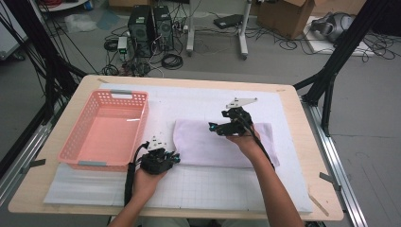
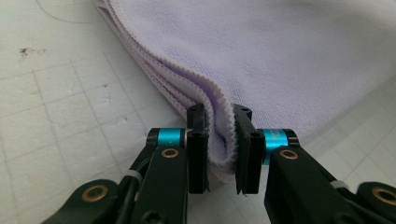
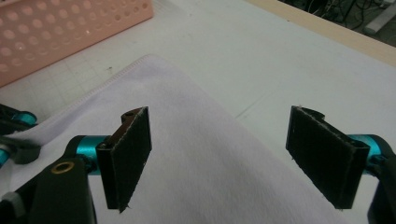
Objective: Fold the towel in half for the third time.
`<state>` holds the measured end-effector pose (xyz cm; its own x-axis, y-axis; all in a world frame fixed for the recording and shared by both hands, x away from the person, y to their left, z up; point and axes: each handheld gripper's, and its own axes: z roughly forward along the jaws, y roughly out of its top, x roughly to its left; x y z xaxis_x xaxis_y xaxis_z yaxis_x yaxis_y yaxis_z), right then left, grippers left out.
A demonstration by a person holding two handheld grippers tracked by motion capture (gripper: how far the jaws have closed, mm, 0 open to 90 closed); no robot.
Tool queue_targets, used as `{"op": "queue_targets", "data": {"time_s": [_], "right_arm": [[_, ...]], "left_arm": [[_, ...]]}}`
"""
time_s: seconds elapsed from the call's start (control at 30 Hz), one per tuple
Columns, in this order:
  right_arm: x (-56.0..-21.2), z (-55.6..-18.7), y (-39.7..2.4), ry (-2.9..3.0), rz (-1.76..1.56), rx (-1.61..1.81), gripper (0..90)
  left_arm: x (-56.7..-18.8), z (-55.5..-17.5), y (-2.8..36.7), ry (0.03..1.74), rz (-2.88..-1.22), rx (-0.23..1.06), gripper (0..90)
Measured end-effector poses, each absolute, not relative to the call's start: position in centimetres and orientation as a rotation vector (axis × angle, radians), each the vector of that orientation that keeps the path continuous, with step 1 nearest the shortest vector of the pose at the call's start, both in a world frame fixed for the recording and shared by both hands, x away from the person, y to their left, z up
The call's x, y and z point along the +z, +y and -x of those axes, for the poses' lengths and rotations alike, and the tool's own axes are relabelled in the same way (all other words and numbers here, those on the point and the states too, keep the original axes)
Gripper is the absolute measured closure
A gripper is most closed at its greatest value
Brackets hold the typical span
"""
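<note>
A folded lavender towel lies on the white grid mat in the middle of the table. My left gripper is at the towel's near left corner. In the left gripper view its jaws pinch a bunched fold of the towel's edge between the pads. My right gripper hovers over the towel's far half and points left. Its jaws stand wide apart above the cloth with nothing between them.
A pink perforated basket sits empty at the left of the mat, its wall just beyond the towel's corner. The wooden table edge runs along the right. Bare mat lies in front of and behind the towel.
</note>
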<state>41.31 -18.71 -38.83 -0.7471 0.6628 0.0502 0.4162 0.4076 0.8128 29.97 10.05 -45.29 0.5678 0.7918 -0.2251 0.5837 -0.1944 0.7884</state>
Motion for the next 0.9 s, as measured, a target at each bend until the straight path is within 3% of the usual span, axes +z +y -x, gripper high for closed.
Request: {"op": "queue_targets", "data": {"time_s": [0.63,0.9], "right_arm": [[-41.7,-46.3,-9.1,2.638,-0.829,1.077,37.0],[-42.7,-47.2,-6.6,2.713,-0.788,0.989,48.4]], "left_arm": [[-45.4,-30.1,10.6,1.139,-1.852,0.235,79.6],[-45.4,-29.9,10.9,1.146,-1.841,0.224,79.9]]}}
